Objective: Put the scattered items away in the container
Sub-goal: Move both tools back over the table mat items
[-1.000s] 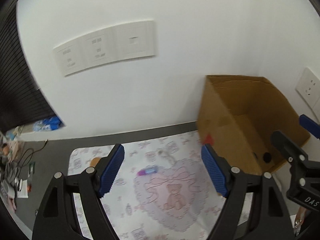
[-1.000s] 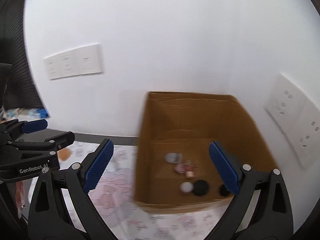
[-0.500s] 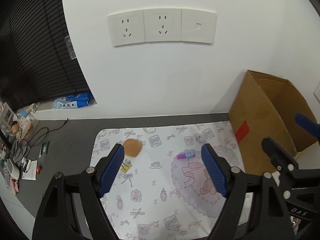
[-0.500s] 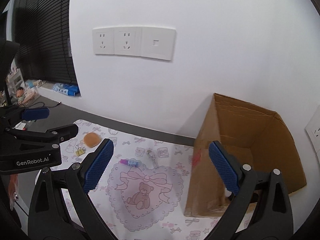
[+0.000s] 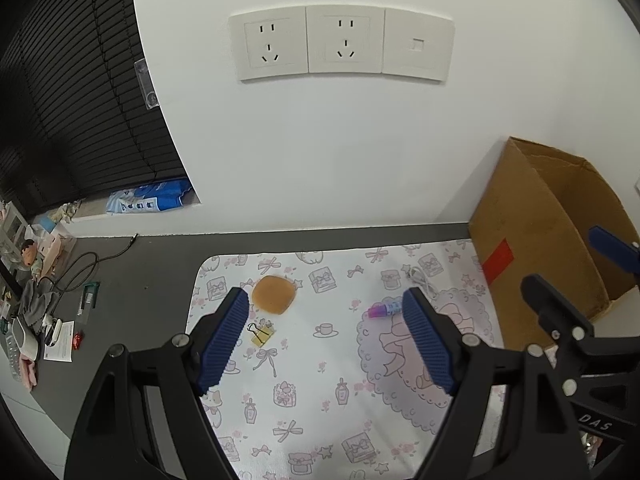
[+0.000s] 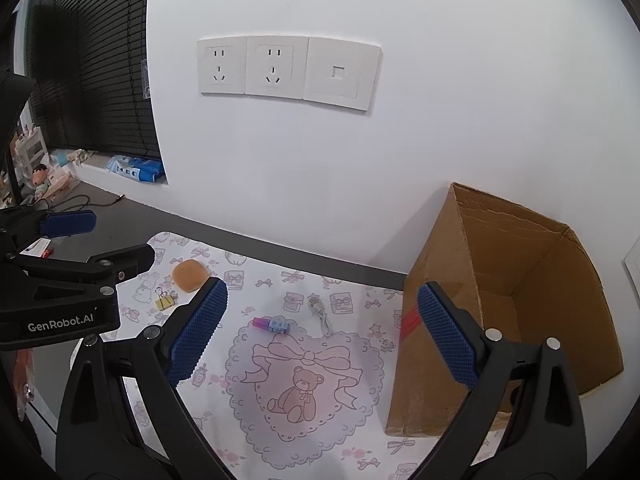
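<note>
On the patterned mat (image 5: 320, 380) lie a round tan puff (image 5: 274, 294) (image 6: 189, 275), a yellow binder clip (image 5: 261, 334) (image 6: 165, 301), a small purple-capped tube (image 5: 385, 309) (image 6: 271, 324) and a white cable (image 5: 420, 280) (image 6: 320, 315). An open cardboard box (image 5: 532, 240) (image 6: 500, 280) stands at the mat's right end. My left gripper (image 5: 326, 340) hovers open above the mat, nothing between its fingers. My right gripper (image 6: 326, 332) is open too, near the box and above the tube. Each gripper also shows at the edge of the other's view.
A white wall with a row of sockets (image 5: 340, 46) rises just behind the mat. Dark desk surface (image 5: 152, 268) lies left of the mat, with cables, papers and small clutter (image 5: 36, 312) at its far left. Black blinds (image 5: 72, 100) cover the window.
Both views have swung left, away from the box and over the mat. The puff, clip, tube and cable came into sight. Both grippers stayed open and empty.
</note>
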Demonstrator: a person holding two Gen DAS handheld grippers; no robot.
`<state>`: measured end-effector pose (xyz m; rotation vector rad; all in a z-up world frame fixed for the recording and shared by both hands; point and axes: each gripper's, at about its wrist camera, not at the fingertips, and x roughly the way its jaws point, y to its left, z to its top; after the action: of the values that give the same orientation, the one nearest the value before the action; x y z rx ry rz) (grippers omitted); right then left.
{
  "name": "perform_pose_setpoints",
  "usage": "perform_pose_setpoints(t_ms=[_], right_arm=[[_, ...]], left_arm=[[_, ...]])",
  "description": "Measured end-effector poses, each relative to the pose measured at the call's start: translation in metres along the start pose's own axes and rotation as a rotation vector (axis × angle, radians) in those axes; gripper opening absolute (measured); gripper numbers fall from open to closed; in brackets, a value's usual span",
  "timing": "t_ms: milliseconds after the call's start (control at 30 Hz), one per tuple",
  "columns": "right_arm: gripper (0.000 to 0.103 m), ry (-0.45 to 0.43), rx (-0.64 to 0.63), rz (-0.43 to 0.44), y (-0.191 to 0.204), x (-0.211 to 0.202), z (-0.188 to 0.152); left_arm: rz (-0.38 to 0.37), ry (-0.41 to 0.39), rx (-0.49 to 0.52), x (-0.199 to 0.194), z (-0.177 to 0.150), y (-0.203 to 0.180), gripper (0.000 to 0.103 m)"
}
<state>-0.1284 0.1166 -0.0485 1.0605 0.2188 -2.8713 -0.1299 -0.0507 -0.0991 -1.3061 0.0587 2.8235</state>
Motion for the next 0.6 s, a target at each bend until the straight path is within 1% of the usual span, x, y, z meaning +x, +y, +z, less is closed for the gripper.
perform_pose_setpoints(t_ms=[167,300,467,600], right_arm=[[0.097,0.016,0.013,-0.008,-0.004,0.011,-0.003],[0.097,0.043,0.028,-0.013,-0.009,0.031,-0.009],[0.097,0.098,0.05,-0.021,-0.014,0.073,-0.024],[0.097,0.165,0.069,-0.02,-0.019,0.117,-0.043]], left_arm=[[-0.004,0.011,0.018,0.013,0.001,-0.006,0.078],[-0.007,0.023,0.033,0.036,-0.001,-0.011,0.078],[-0.014,0.059,0.054,0.085,-0.011,-0.018,0.078],[-0.035,0.118,0.069,0.133,-0.026,-0.025,0.078]])
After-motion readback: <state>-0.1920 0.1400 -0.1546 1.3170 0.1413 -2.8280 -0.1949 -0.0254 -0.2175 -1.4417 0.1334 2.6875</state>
